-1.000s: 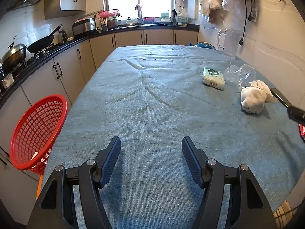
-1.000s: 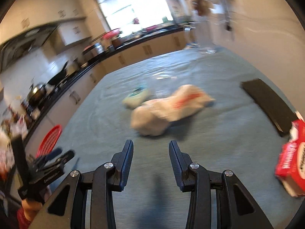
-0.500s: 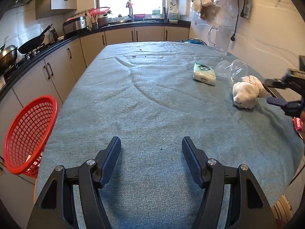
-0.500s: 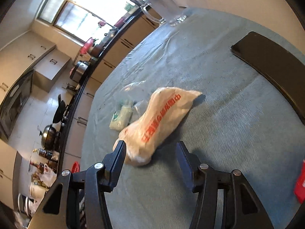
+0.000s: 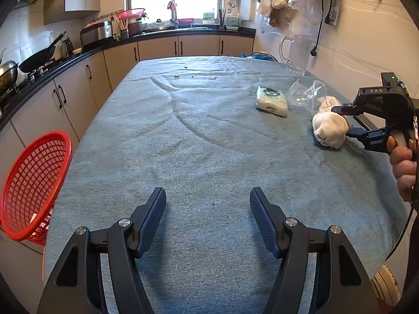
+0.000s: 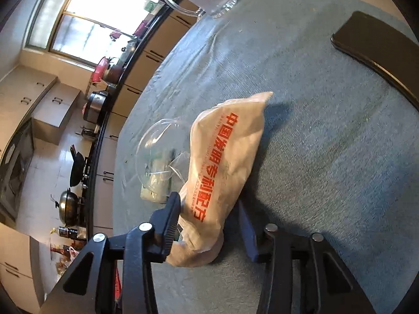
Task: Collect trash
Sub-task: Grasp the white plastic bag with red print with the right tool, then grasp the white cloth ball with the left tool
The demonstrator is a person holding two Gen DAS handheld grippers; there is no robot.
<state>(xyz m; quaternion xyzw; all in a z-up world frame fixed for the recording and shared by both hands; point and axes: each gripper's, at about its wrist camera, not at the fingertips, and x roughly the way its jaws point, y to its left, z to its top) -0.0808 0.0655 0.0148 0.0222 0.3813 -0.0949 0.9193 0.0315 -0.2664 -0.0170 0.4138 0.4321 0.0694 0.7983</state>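
Left wrist view, at 9 o'clock: red basket (image 5: 34,183) hanging beside the table edge, likely the drop point for the trash. At 6 o'clock: left gripper (image 5: 207,219) spread wide over the blue tablecloth (image 5: 196,144), holding nothing, unchanged from half a second ago. Toward 2 o'clock: tissue pack (image 5: 272,100) and clear plastic wrapper (image 5: 306,93), both untouched.

At 3 o'clock, the real change: right gripper (image 5: 340,120) now pushed in around the white printed bag (image 5: 328,133), where half a second ago the bag lay ahead of the fingertips.

Right wrist view confirms: bag (image 6: 225,162) lying on the cloth between the parted fingers of the right gripper (image 6: 207,204), left finger at or against its side, jaws not yet squeezed. Dark slab (image 6: 377,49) at 2 o'clock, well apart.

Judged: approach finished, closing on the bag next, then carrying it across to the basket.
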